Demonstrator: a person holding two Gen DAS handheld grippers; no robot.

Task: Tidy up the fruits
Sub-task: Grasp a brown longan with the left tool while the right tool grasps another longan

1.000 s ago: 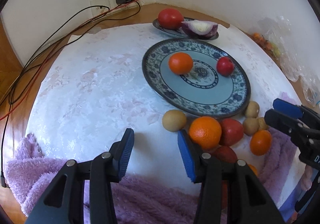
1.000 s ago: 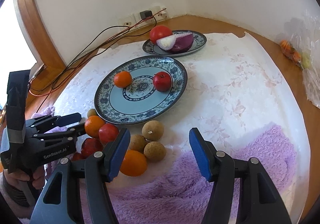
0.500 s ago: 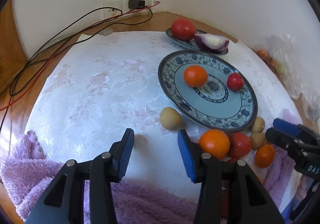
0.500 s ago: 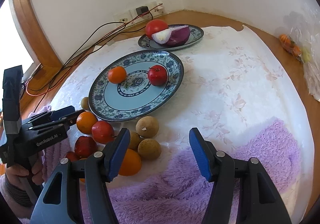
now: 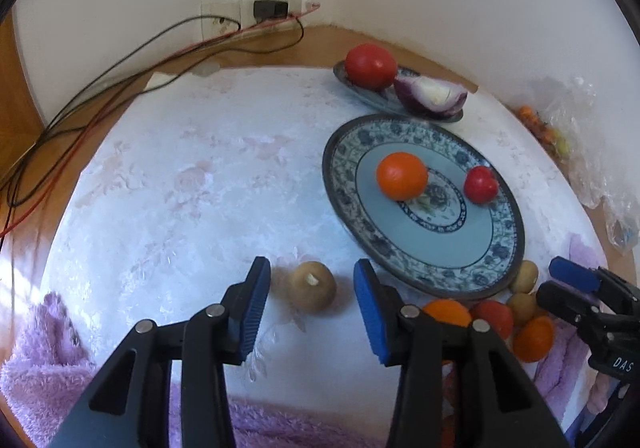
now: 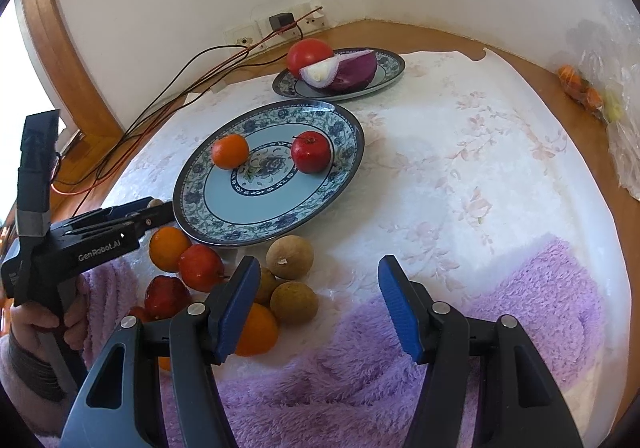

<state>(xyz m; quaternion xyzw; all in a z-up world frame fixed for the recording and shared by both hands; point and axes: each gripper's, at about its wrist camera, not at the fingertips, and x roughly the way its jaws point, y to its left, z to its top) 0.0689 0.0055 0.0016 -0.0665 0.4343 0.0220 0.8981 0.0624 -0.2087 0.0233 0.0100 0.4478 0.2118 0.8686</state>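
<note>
We bracket the small round tan-brown fruit [image 5: 313,285] on the white floral cloth [image 5: 192,184] beside the blue patterned plate [image 5: 496,268], left gripper [image 5: 308,306] jaws closing but untouched, right gripper [image 6: 316,304] released; light, firm-shelled, rolls easily, so pinch across its middle

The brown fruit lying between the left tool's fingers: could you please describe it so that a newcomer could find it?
Start at the large blue patterned plate. Just off its rim on the white cloth lies one round tan-brown fruit. Unlike the other brown fruits, it lies alone, away from the pile.
</note>
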